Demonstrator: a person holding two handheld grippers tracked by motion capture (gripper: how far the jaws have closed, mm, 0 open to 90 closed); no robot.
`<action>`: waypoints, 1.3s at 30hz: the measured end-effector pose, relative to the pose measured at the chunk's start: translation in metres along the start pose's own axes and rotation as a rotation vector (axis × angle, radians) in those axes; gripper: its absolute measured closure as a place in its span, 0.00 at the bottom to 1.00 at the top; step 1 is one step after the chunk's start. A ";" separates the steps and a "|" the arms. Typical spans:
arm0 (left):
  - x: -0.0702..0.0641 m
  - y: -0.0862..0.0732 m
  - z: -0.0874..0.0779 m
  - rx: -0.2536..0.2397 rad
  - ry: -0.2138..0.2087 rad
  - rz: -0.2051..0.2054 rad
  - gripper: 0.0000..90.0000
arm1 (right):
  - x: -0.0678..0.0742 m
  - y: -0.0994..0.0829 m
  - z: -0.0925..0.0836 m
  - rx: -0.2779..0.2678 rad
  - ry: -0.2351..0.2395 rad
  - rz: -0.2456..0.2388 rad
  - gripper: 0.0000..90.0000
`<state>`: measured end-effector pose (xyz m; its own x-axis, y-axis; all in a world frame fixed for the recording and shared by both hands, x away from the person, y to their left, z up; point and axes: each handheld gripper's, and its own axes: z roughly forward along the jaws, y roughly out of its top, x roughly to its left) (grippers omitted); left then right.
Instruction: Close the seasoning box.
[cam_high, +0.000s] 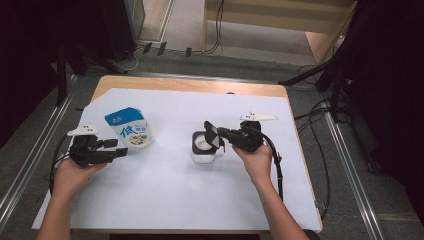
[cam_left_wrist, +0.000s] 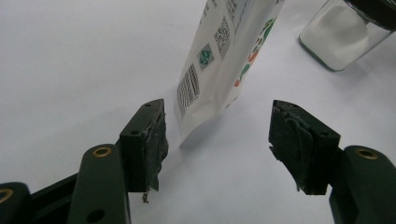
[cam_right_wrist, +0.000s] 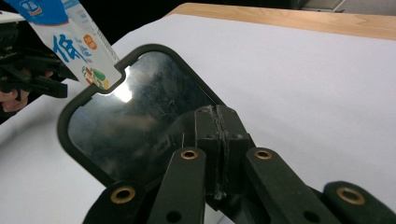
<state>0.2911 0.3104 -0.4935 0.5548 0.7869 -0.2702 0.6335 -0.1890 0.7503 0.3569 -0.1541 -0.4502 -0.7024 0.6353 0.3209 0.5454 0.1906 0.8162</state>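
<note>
Right gripper is clamped on the black lid, held tilted over the open glass jar at mid-table. I note the left gripper gaping, empty, near the upright pouch.

1. The left hand holds the black two-jaw left gripper low and level at the table's left, jaws standing apart with nothing between the pads.
2. The right hand holds the black two-jaw right gripper pointing leftward, jaws pressed together.
</note>
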 end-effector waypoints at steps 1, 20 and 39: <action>0.000 0.000 0.000 0.000 -0.001 -0.002 0.42 | 0.001 0.000 0.001 0.001 0.002 -0.006 0.99; 0.000 0.000 0.002 0.002 0.000 -0.004 0.42 | -0.002 -0.002 0.001 0.012 -0.028 -0.044 0.76; 0.006 0.001 0.005 -0.005 -0.008 -0.023 0.42 | -0.027 -0.010 -0.026 -0.039 -0.111 -0.013 0.65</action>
<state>0.2975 0.3121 -0.4973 0.5444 0.7864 -0.2920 0.6435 -0.1682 0.7467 0.3585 -0.1927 -0.4544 -0.6533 0.7121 0.2572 0.5168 0.1711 0.8388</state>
